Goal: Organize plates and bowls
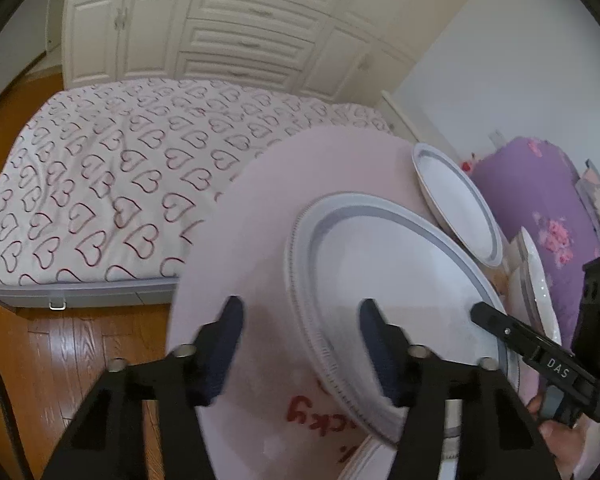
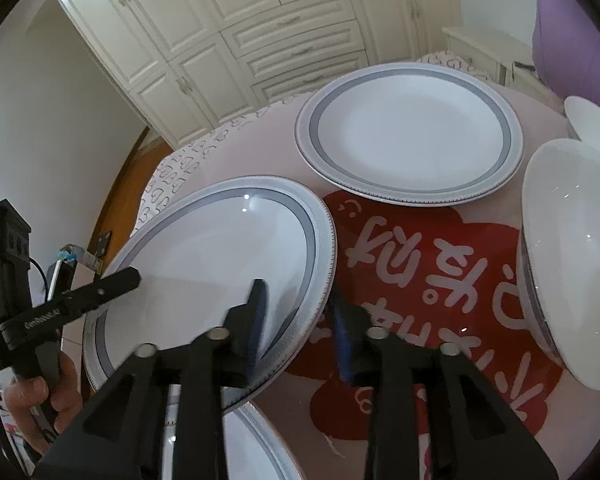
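Both tongs, left (image 1: 300, 344) and right (image 2: 296, 320), straddle opposite rims of a tilted white grey-banded ceramic plate (image 2: 216, 272) raised over the round pink counter's (image 1: 260, 208) near edge, grip firmness unclear.

Showing soft, even daylight; glinting with small highlights on the lifted plate (image 2: 220, 248); bending strongly toward dark vignetted corners; blurring slightly at the wardrobe (image 1: 228, 20) and the near fingers (image 2: 256, 316).

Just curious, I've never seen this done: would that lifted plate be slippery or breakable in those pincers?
Likely slippery: the lifted plate looks glossy, with bright glints. Probably stiff and breakable, as it seems ceramic. It hangs tilted, pinched only at its rim by the right gripper, so it might pivot.
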Tool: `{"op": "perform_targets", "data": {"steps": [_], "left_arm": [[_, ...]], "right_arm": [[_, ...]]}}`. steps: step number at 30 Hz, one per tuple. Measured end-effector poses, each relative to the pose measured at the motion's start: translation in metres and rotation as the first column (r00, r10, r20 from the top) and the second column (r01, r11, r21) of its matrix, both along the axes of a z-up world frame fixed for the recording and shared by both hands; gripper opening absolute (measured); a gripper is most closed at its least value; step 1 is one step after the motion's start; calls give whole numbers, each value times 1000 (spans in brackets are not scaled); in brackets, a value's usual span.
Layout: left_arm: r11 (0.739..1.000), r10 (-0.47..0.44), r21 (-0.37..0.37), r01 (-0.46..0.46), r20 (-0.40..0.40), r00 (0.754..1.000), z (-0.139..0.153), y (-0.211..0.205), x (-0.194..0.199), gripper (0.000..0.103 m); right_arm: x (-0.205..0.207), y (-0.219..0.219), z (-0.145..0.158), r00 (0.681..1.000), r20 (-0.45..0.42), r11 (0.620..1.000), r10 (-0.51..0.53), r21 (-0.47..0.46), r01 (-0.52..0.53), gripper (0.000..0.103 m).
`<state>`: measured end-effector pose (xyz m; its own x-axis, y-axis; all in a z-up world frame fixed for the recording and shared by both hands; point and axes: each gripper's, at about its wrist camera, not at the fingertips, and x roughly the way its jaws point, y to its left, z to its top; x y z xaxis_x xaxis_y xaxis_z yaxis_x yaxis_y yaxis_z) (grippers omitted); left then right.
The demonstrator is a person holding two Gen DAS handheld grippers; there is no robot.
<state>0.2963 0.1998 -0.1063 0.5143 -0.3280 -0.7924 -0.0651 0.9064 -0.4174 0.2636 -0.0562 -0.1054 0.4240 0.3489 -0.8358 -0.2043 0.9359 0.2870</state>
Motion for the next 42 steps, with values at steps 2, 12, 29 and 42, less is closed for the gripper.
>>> {"op": "perform_targets", "data": {"steps": [2,12,29,42], "left_arm": [[1000,-17,-15,17,-6,1000,1,-4,7,30],[1000,-26,3,26,37,999,10,-8,9,17],[1000,-29,13,28,135,990,34,-10,-46,17],[998,-57,39,50,185,981,57,-16,-153,18]], "right_arm": [[2,-1,-2,1000,-6,1000,-8,9,8,56],[7,-2,-4,1000,-11,1000,-23,10,23,22],[-22,-12,27,997,80,999,3,32,-6,22],[-92,-17,53,989,150,998,13,53,-21,22]]}}
